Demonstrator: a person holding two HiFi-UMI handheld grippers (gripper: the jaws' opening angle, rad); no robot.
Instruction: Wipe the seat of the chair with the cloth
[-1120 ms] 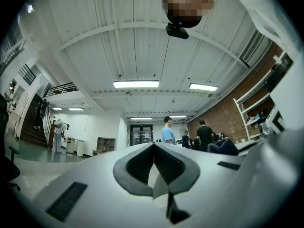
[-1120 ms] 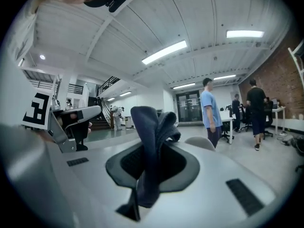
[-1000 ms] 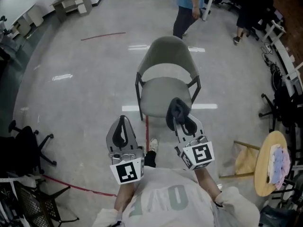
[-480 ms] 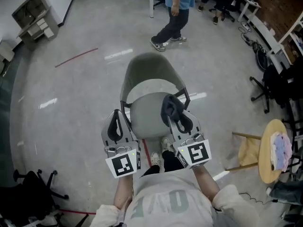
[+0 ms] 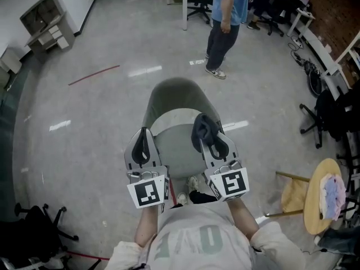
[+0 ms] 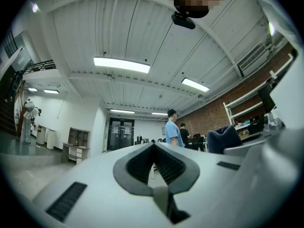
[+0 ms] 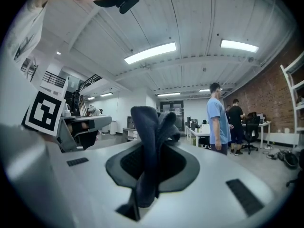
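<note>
The chair [image 5: 175, 97] stands on bare grey floor [image 5: 84, 151], with open room to its left and front. A person in a blue top [image 5: 226, 16] stands beyond its backrest, and a round wooden stool [image 5: 315, 198] piled with cloths sits well apart to the right. A red tape line [image 5: 93, 75] crosses the floor far left.

Each gripper carries a cube with a black-and-white square marker. The wearer's shirt has large letters, which I cannot read surely from this angle.

The left gripper [image 5: 144, 134] has its jaws drawn together with nothing between them, over the seat's [image 5: 174, 145] left front edge. The right gripper [image 5: 211, 138] is clamped on the dark blue cloth [image 5: 201, 127], which bunches up past the jaw tips over the seat's right side. It seems to hang clear of the seat, though the overhead view leaves that uncertain.
</note>
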